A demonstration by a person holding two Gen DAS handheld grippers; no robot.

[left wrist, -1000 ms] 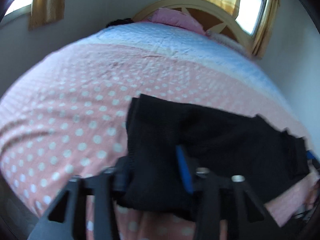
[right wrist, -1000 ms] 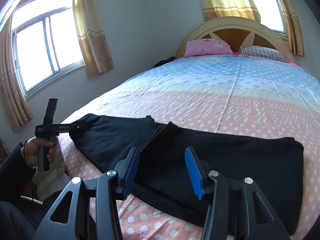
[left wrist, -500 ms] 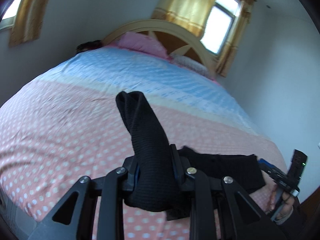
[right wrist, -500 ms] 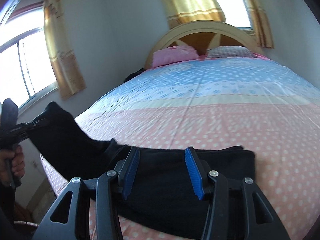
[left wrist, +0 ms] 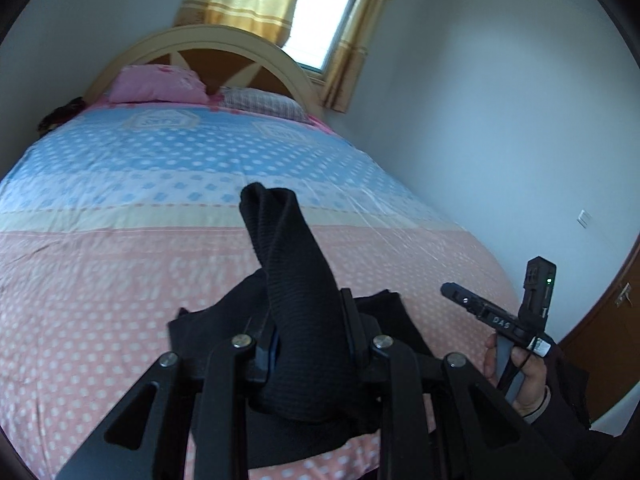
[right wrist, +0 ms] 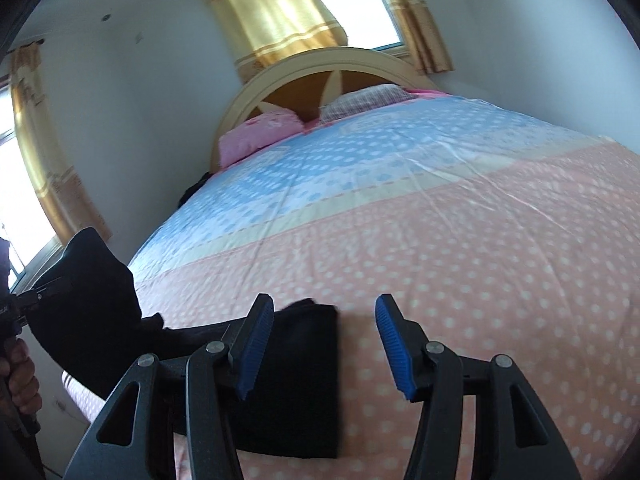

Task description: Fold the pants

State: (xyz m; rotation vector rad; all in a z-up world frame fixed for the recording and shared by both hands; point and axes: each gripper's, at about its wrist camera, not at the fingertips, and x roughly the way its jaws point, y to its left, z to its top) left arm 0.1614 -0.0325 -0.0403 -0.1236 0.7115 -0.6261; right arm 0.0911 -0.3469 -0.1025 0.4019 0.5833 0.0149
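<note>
The black pants [left wrist: 296,304] lie near the foot edge of the bed, with one end lifted. My left gripper [left wrist: 310,344] is shut on that lifted end, which sticks up between its fingers. In the right wrist view the flat part of the pants [right wrist: 296,384] lies under the left finger, and the raised end [right wrist: 88,300] hangs from the left gripper at the far left. My right gripper [right wrist: 324,348] is open and empty above the pants' right edge. It also shows in the left wrist view [left wrist: 500,320], held by a hand at the right.
The bed [right wrist: 480,240] has a pink dotted cover near me and a blue one farther back. A pink pillow [left wrist: 156,84] and a checked pillow [left wrist: 260,104] lie by the curved headboard [right wrist: 320,68]. Walls stand close on both sides. A wooden door [left wrist: 612,328] is at the right.
My left gripper has closed on the pants' end, lifted it off the bed and carried it to the right over the rest. My right gripper has swung right and stayed open.
</note>
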